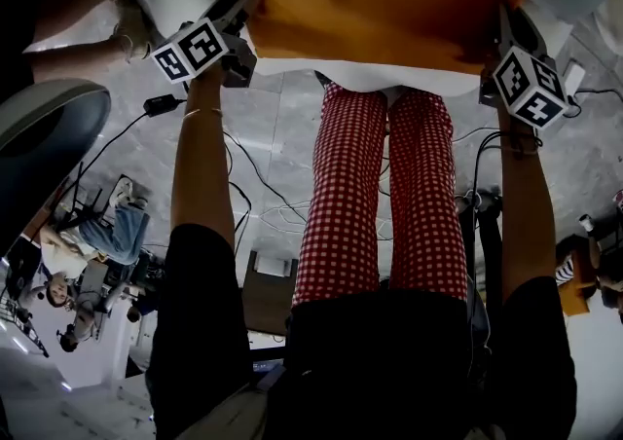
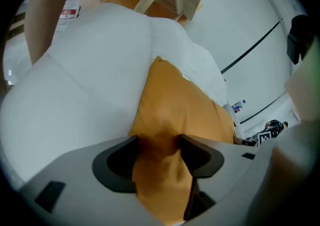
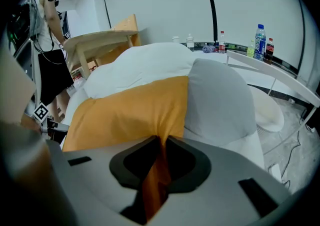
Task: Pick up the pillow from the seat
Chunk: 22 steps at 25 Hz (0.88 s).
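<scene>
Floor [image 1: 277, 122]: pale grey marble-pattern tiles, black cables [image 1: 255, 172] trailing across. Wall [image 3: 160, 0]: plain white, with a thin black line running up it. Light wooden table [image 3: 97, 40] nearby. Curved white ledge [image 3: 272, 72] carries drink bottles [image 3: 259, 37]. Lighting even.

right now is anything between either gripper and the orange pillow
Nothing visible. The orange pillow lies between the jaws of both: the right gripper is shut on its fabric, the left gripper stands open around a fold.

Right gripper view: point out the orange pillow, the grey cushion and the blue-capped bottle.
orange pillow [image 3: 130, 110], right gripper view, its upper face.
grey cushion [image 3: 220, 102], right gripper view, its middle.
blue-capped bottle [image 3: 259, 41], right gripper view, its body.
</scene>
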Motion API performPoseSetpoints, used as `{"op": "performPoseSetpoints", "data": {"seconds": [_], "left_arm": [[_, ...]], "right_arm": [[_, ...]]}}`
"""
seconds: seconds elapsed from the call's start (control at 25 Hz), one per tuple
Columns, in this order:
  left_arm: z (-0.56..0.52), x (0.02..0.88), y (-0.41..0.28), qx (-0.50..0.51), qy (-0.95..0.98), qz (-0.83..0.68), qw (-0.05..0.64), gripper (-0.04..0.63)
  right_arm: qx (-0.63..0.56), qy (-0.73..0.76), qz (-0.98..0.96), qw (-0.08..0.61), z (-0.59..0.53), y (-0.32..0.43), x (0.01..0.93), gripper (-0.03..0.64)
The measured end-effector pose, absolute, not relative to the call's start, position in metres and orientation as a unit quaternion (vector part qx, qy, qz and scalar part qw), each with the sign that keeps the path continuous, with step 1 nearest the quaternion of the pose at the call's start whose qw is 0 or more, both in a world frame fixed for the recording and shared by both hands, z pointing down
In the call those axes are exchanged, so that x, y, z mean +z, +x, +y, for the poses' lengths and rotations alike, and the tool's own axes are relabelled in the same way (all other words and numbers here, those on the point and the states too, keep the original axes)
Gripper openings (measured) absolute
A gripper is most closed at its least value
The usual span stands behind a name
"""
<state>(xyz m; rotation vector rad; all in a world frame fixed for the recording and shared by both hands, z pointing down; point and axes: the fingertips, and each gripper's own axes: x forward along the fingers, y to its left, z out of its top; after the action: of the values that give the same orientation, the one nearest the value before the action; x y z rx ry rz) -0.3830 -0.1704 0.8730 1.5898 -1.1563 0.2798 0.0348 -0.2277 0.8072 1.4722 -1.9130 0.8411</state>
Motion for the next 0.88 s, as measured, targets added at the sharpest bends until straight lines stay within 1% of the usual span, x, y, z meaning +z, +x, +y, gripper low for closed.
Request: {"op": "performPoseSetpoints", "data": {"seconds": [0.24, 0.6, 0.76, 0.88], "left_arm": [[-0.168, 0.876, -0.382, 0.121, 0.671, -0.492, 0.542, 0.252], [-0.169, 0.863, -0.369, 0.182, 0.691, -0.492, 0.497, 0.069], [-0.167, 0.861, -0.369, 0.190, 0.696, -0.491, 0.487, 0.033], [-0.166, 0.856, -0.371, 0.191, 0.698, -0.495, 0.481, 0.026]], "right_arm": [[0.317, 0.556, -0.713, 0.286, -0.226, 0.034, 0.811, 0.058], [0.317, 0.549, -0.718, 0.287, -0.226, 0.038, 0.809, 0.057], [0.312, 0.543, -0.724, 0.290, -0.224, 0.034, 0.810, 0.054], [0.315, 0.545, -0.723, 0.284, -0.223, 0.031, 0.807, 0.046]]}}
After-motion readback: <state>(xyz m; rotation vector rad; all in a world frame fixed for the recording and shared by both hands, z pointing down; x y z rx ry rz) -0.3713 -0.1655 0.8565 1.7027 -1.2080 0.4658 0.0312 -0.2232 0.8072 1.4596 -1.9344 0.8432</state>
